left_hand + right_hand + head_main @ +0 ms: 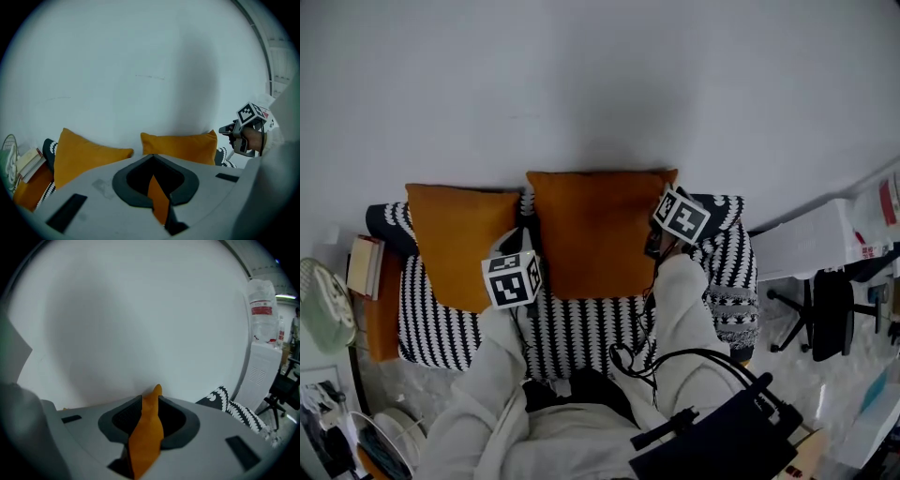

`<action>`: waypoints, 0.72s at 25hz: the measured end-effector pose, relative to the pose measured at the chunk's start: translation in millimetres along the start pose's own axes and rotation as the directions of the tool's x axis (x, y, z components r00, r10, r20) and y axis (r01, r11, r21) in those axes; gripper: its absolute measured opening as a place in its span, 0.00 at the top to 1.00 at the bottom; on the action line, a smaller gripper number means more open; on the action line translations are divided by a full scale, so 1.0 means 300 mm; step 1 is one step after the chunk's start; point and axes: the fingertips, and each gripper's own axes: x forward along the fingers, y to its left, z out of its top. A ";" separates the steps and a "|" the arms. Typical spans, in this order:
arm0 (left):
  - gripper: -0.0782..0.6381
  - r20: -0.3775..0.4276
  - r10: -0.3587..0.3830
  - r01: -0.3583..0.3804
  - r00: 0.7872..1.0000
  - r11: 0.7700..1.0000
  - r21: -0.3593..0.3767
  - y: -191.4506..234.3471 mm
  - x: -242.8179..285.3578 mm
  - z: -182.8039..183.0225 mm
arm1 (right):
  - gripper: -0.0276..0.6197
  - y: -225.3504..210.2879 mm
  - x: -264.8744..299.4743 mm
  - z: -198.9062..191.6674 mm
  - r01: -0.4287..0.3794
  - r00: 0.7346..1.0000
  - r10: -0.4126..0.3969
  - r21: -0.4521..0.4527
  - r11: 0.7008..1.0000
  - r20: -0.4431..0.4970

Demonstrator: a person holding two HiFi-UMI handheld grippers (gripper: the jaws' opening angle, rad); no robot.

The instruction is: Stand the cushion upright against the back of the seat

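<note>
The orange cushion [595,234] stands up at the back of the black-and-white sofa [581,328], beside another orange cushion [459,239]. The head view shows both. Only the left gripper [158,199] view shows its jaws pinched tight on cushion cloth. In the right gripper [149,423] view, the jaws are opening with the cushion's corner between them.

On a black-and-white patterned sofa [581,333], the left cushion [459,244] and the centre cushion [595,234], both orange, stand upright against the wall. The left hand-held gripper [523,255] meets the centre cushion's lower left corner. The right hand-held gripper [667,206], its jaws opening, has the upper right corner between them. Books [366,265] lie beside the sofa.
</note>
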 end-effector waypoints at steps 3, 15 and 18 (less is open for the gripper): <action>0.88 0.006 -0.014 0.014 1.000 1.000 -0.012 0.012 -0.044 -0.016 | 0.73 0.001 -0.079 -0.023 0.003 1.000 -0.003 0.006 1.000 0.004; 0.88 0.077 -0.091 0.094 0.993 0.995 -0.038 0.081 -0.288 -0.037 | 0.74 0.124 -0.493 -0.189 0.004 0.998 -0.006 0.033 0.999 0.056; 0.88 0.100 -0.118 0.121 0.988 0.992 -0.028 0.096 -0.358 -0.037 | 0.74 0.187 -0.578 -0.224 -0.017 0.998 0.016 0.023 1.000 0.064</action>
